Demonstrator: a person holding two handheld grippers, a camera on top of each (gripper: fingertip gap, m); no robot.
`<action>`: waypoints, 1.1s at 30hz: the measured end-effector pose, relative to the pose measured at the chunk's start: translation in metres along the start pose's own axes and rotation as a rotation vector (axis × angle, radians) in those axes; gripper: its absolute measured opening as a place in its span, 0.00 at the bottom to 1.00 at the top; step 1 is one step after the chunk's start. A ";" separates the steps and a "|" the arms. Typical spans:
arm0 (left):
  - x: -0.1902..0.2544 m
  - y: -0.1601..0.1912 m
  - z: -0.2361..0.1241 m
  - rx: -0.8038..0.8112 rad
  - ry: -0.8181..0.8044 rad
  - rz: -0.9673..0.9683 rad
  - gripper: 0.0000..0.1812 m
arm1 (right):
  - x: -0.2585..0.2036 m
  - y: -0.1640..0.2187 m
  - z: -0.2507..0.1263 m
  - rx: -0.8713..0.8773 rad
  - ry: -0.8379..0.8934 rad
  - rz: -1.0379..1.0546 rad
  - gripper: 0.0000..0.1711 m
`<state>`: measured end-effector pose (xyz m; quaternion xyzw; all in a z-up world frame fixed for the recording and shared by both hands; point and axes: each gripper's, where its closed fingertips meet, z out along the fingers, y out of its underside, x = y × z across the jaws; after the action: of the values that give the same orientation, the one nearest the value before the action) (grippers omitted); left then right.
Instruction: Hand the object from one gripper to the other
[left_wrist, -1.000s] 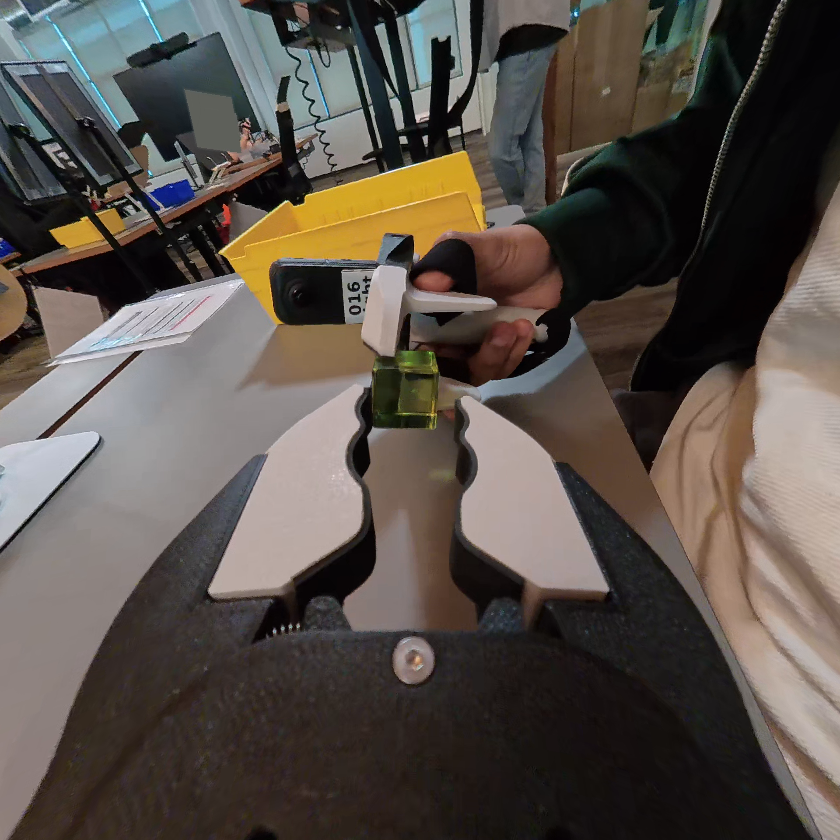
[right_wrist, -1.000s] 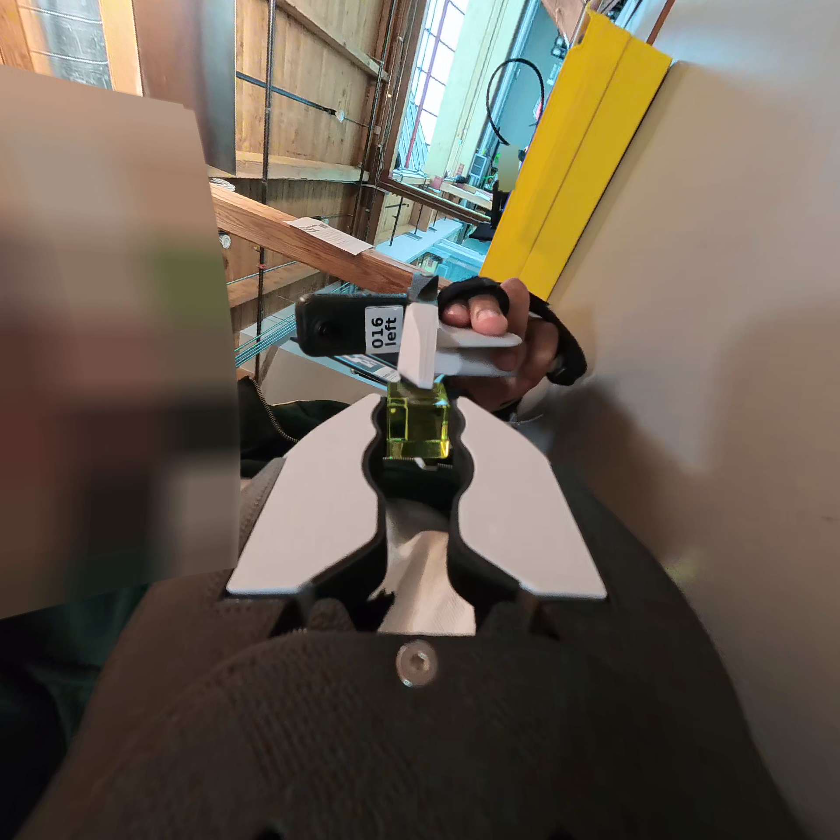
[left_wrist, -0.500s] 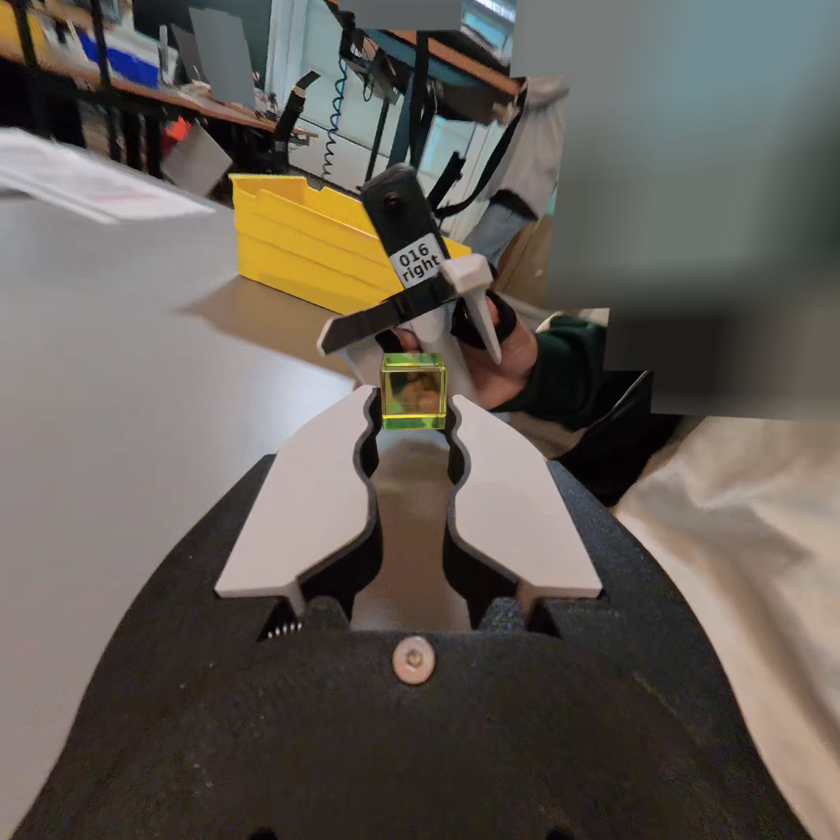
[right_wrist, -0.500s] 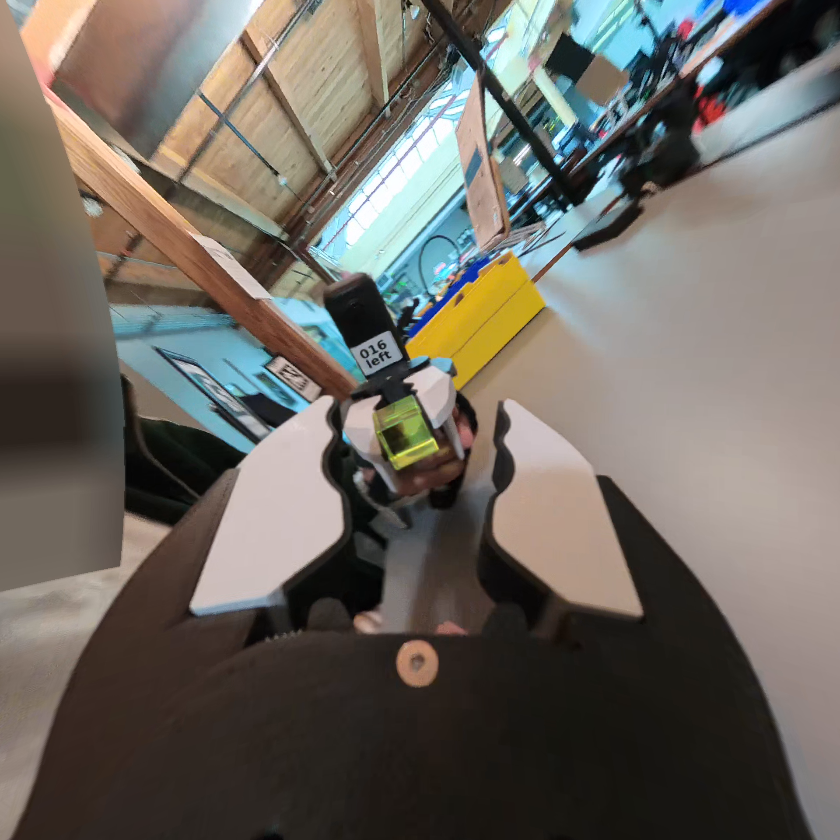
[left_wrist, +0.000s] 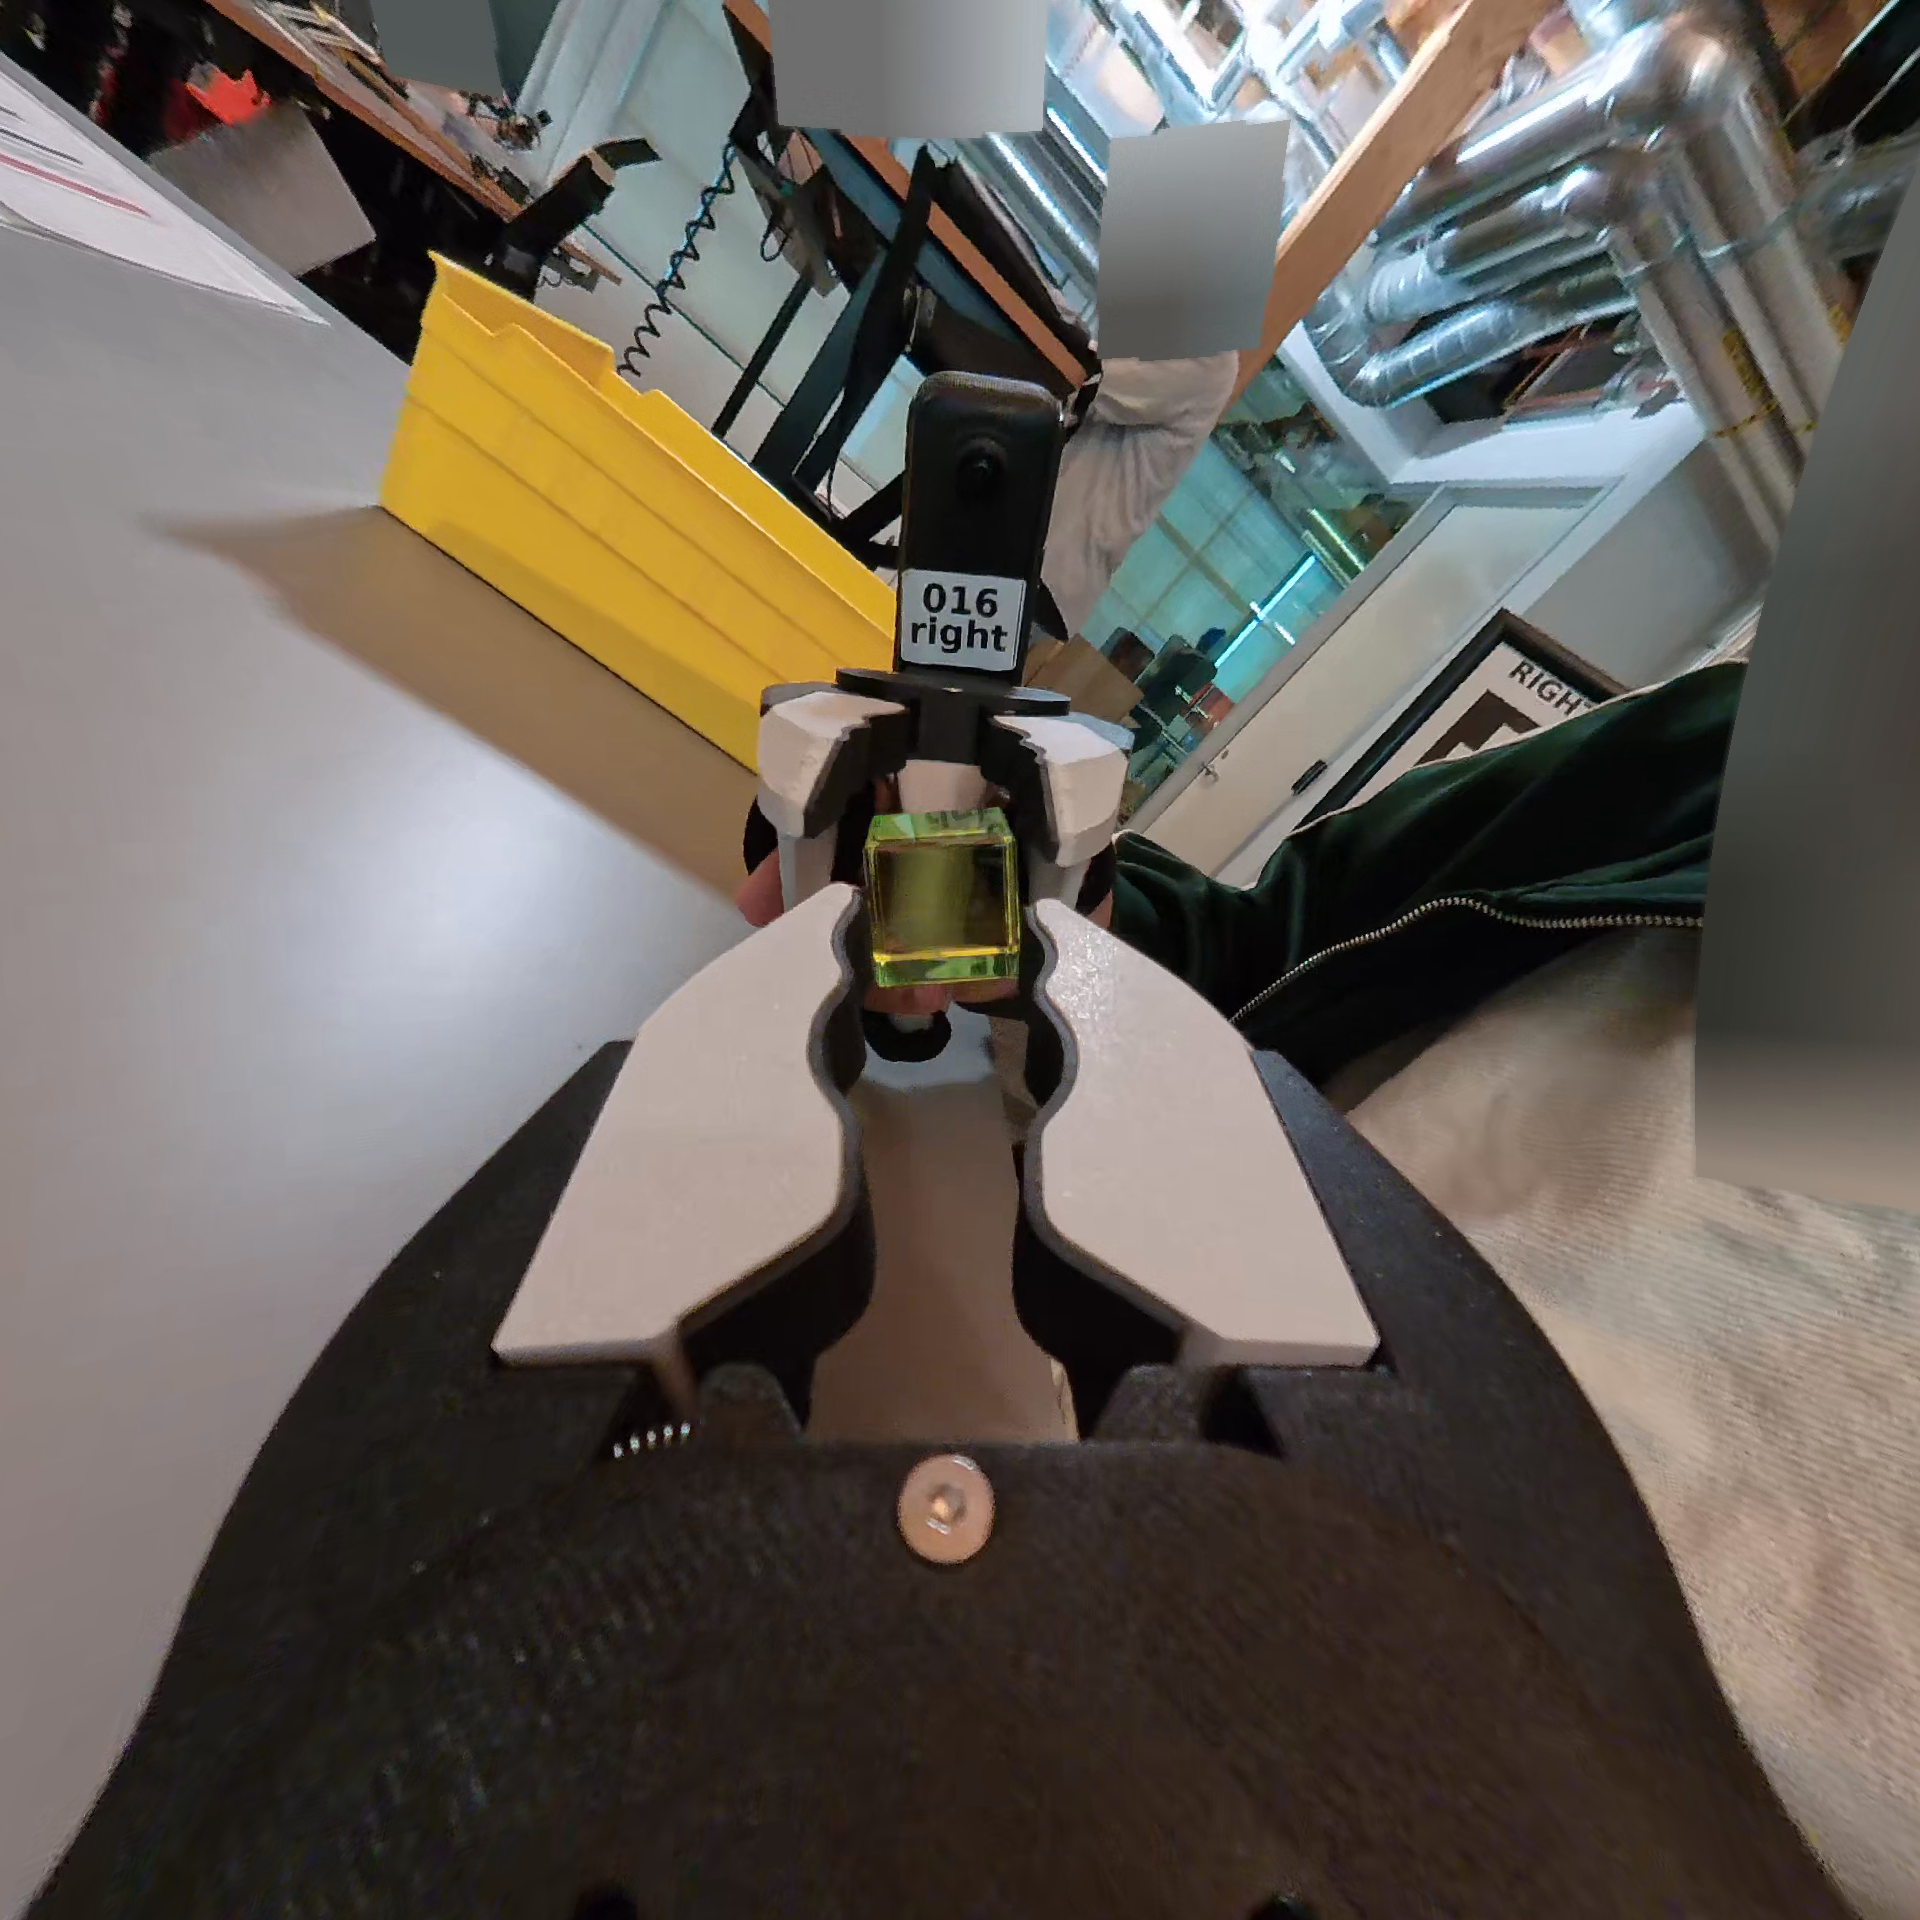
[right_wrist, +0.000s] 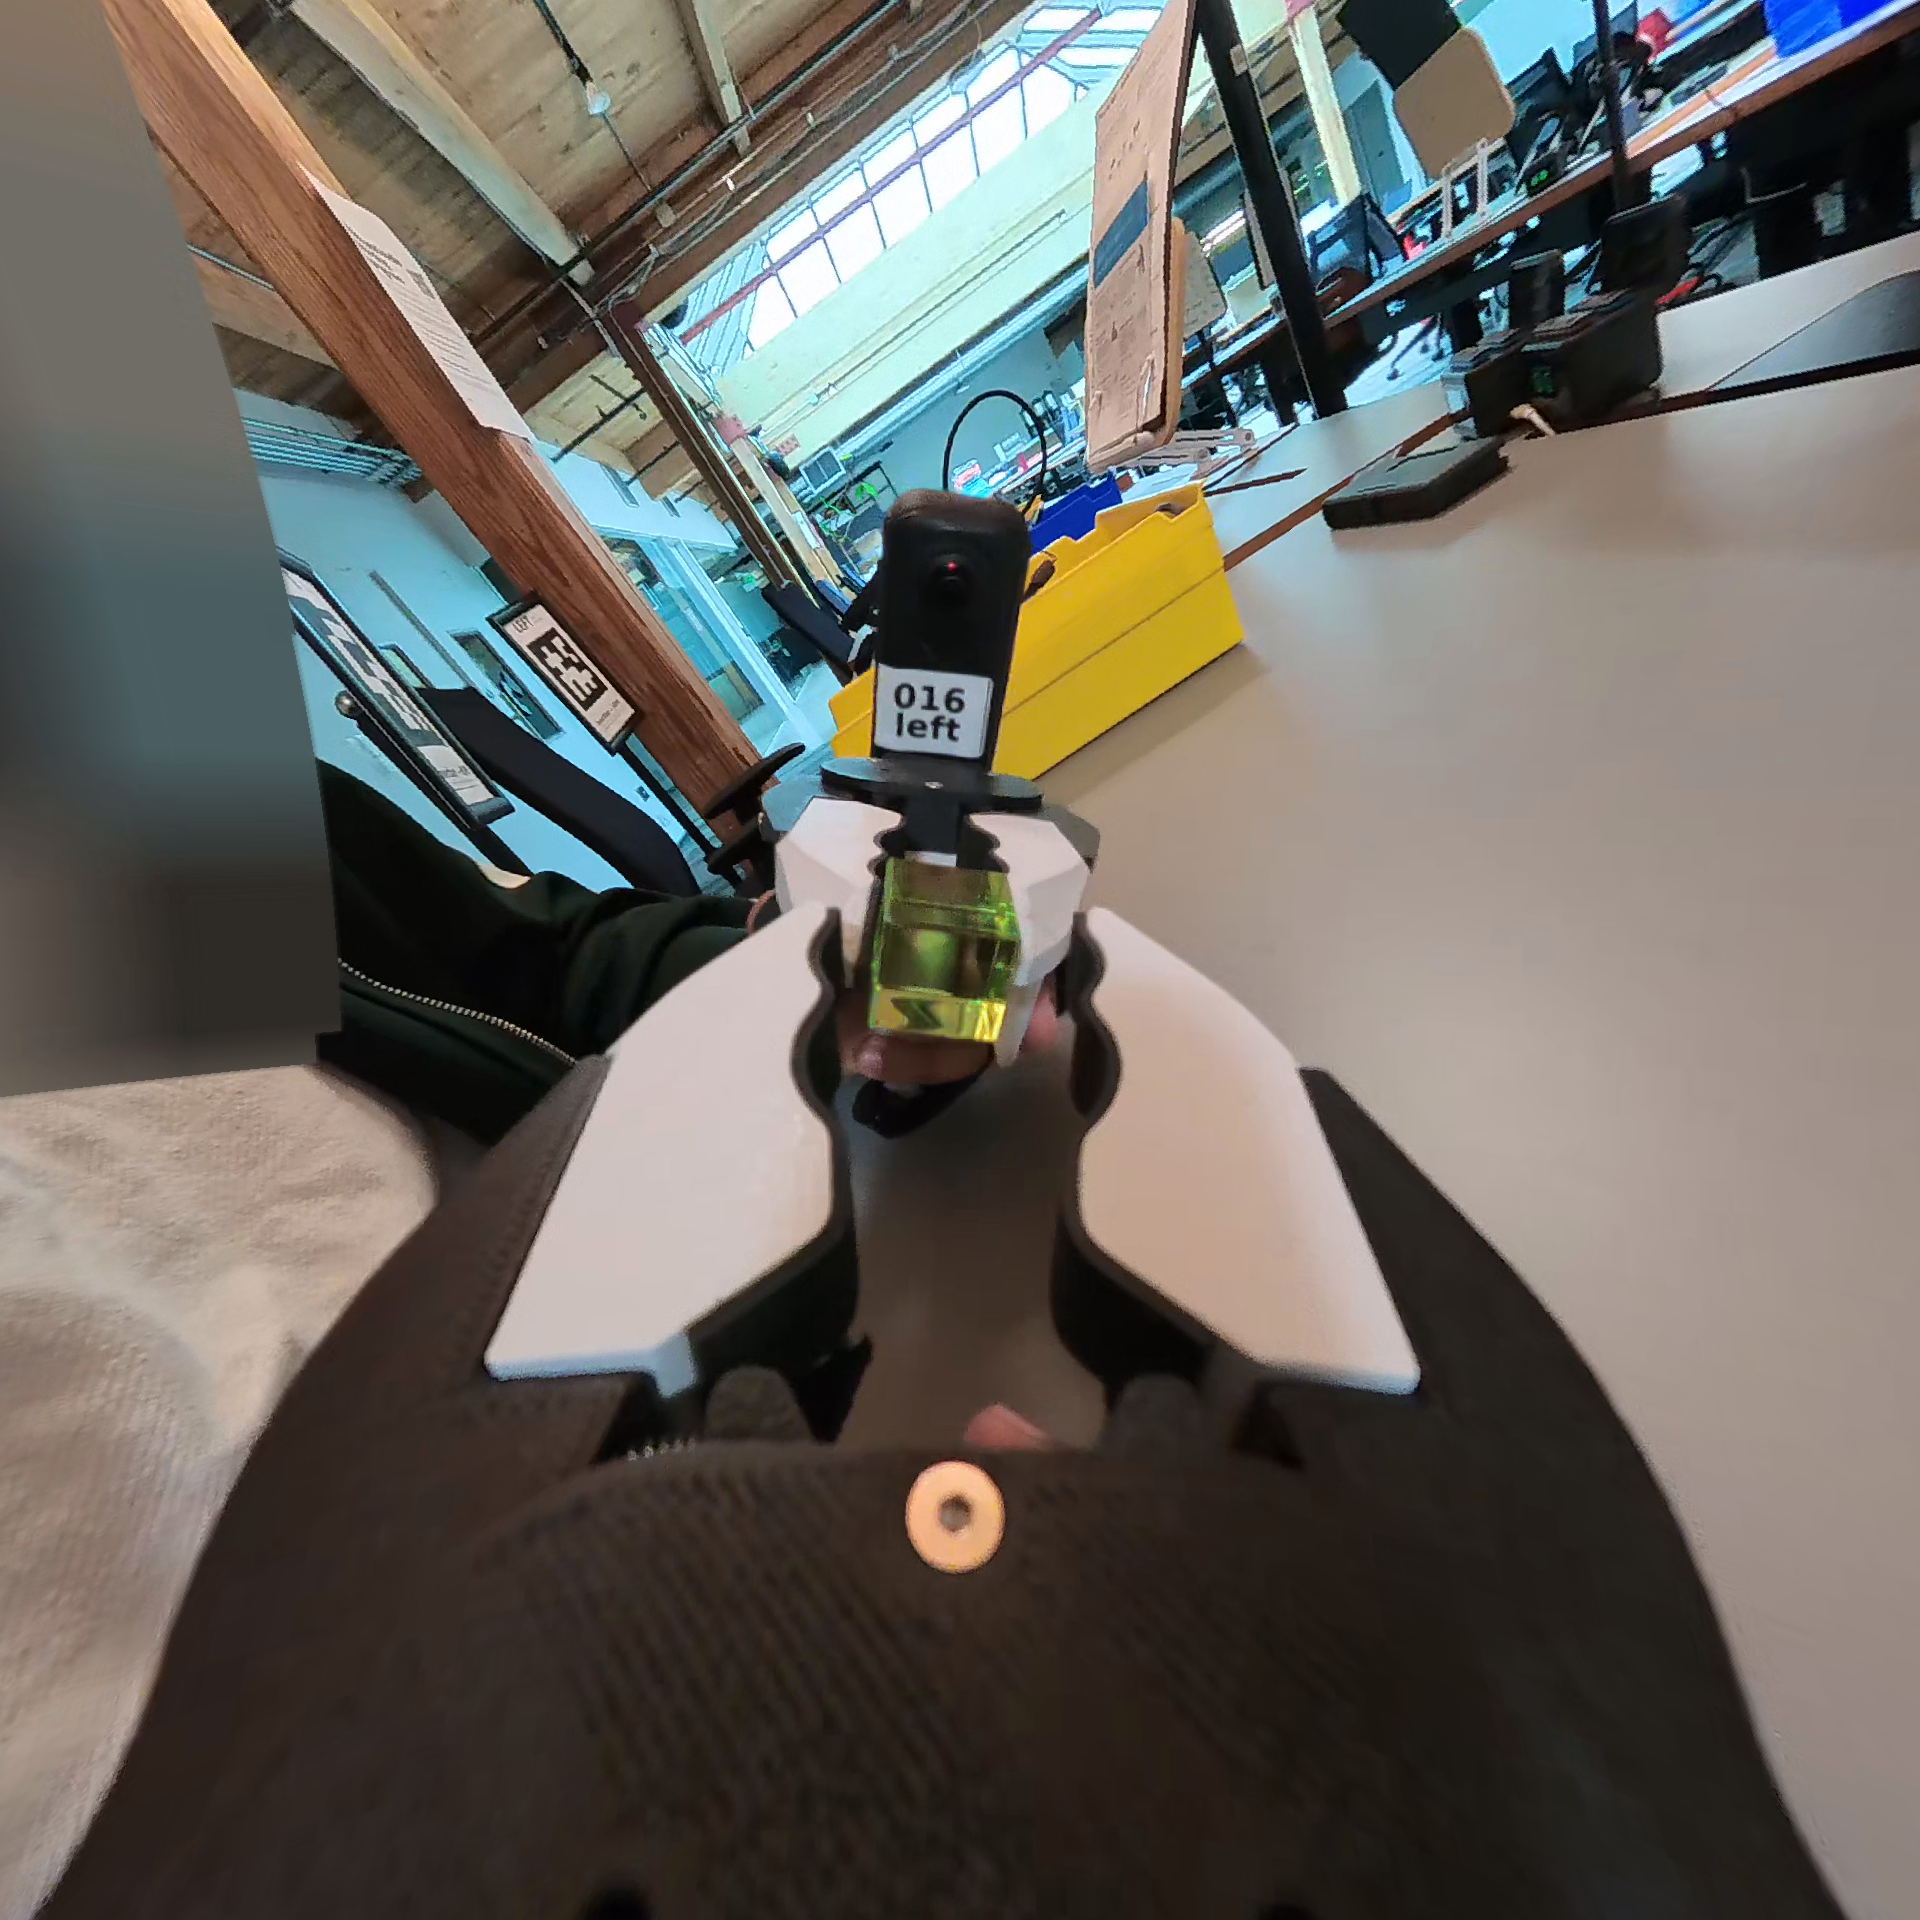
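The green cube (left_wrist: 942, 914) is now clamped between the fingers of the left gripper (left_wrist: 940, 940), held above the table (left_wrist: 312, 935). The right gripper (right_wrist: 951, 971), which gripped it a second ago, has been spread open and drawn back; it seems clear of the cube. The handover appears done.

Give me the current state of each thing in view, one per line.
Left hand-held gripper: shut on the green cube.
Right hand-held gripper: open, fingers either side of the cube, not clamping.
Green cube: held off the table, upright, translucent.
Yellow bin: resting on the table, contents not visible.
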<state>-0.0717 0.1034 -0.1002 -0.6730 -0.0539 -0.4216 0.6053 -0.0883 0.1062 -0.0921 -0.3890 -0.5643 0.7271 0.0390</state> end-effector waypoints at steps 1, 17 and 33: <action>-0.001 0.000 0.000 0.000 -0.006 -0.001 0.14 | -0.001 0.000 0.000 0.002 -0.007 0.016 0.24; 0.000 0.003 0.003 -0.009 -0.017 0.043 0.14 | -0.003 0.004 0.001 -0.040 -0.007 0.047 0.15; -0.030 0.008 -0.009 -0.058 -0.137 -0.135 0.22 | 0.023 0.014 -0.010 -0.250 0.275 -0.250 0.15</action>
<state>-0.0899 0.1068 -0.1261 -0.7125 -0.1281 -0.4157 0.5506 -0.0927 0.1200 -0.1163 -0.4134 -0.6832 0.5812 0.1568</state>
